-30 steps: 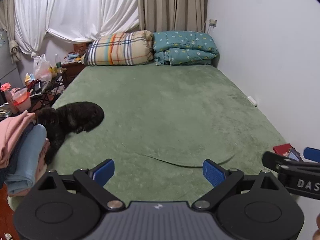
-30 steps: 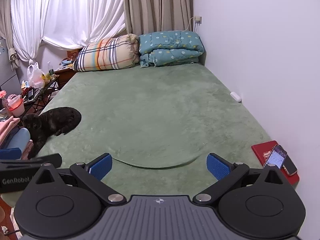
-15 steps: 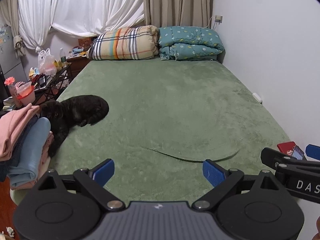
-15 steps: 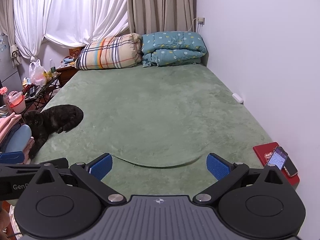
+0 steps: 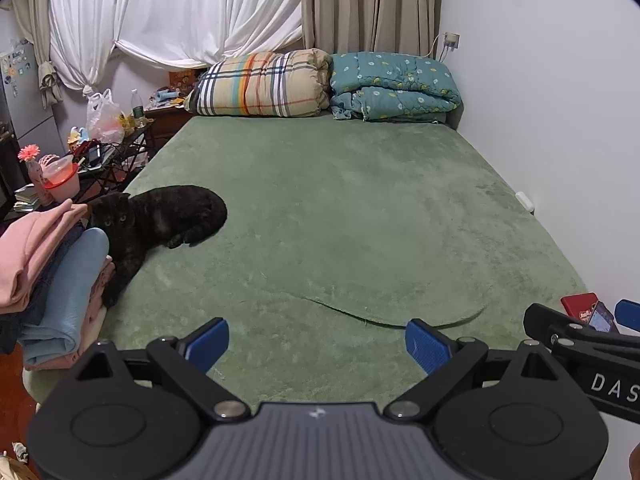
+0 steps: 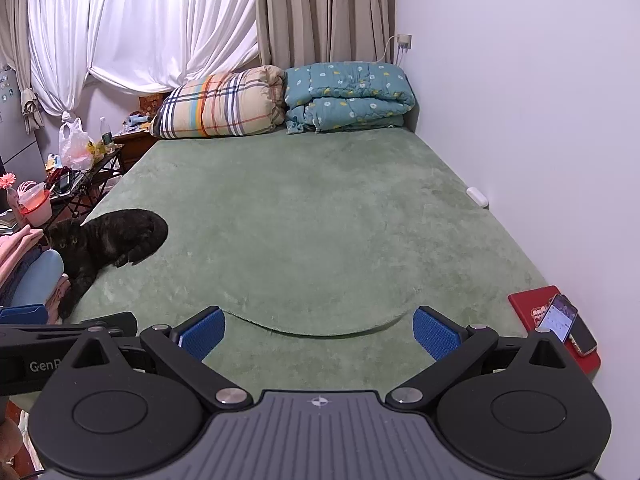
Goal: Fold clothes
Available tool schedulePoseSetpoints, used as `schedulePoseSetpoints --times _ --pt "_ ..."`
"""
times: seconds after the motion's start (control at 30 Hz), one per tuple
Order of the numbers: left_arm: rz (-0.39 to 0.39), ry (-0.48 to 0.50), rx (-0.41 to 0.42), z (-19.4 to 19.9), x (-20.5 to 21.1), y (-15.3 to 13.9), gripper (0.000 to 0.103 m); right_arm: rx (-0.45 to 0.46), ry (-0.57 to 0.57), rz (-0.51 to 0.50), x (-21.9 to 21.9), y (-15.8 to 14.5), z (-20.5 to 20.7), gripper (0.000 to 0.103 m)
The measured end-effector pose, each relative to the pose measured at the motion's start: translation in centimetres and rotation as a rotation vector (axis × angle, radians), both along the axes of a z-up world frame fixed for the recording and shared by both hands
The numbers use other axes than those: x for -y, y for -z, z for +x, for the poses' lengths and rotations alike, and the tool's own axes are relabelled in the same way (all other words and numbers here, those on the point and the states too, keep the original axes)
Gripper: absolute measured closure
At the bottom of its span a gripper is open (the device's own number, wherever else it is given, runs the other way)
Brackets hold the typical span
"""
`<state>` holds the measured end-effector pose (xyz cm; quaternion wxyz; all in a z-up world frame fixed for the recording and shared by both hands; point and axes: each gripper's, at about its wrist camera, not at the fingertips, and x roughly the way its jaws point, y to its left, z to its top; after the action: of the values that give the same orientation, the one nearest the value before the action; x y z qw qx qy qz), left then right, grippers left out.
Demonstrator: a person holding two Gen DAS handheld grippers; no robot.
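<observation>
With both the left gripper [image 5: 316, 344] and the right gripper [image 6: 318, 334] wide open and empty above the bed [image 5: 340, 208], we judge the stacked clothes [image 5: 48, 264] at its left edge soft, light, best pinched at an edge.

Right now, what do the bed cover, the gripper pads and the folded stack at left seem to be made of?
Bed cover: plush green fleece, by its matte, brushed nap. Left gripper pads: blue, dotted texture, probably rubber. Folded stack: soft knit or fleece, by its rounded folds; exact fabric unclear.
</observation>
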<state>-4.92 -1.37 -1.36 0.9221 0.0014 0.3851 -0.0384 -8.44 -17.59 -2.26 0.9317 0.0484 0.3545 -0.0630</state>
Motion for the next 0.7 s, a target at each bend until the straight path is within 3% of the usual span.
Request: schedulePoseSetpoints --times 0.7 --pt "0.015 -0.009 0.034 -0.72 0.27 -0.81 0.008 0.026 0.002 0.002 0.31 -0.66 -0.76 0.002"
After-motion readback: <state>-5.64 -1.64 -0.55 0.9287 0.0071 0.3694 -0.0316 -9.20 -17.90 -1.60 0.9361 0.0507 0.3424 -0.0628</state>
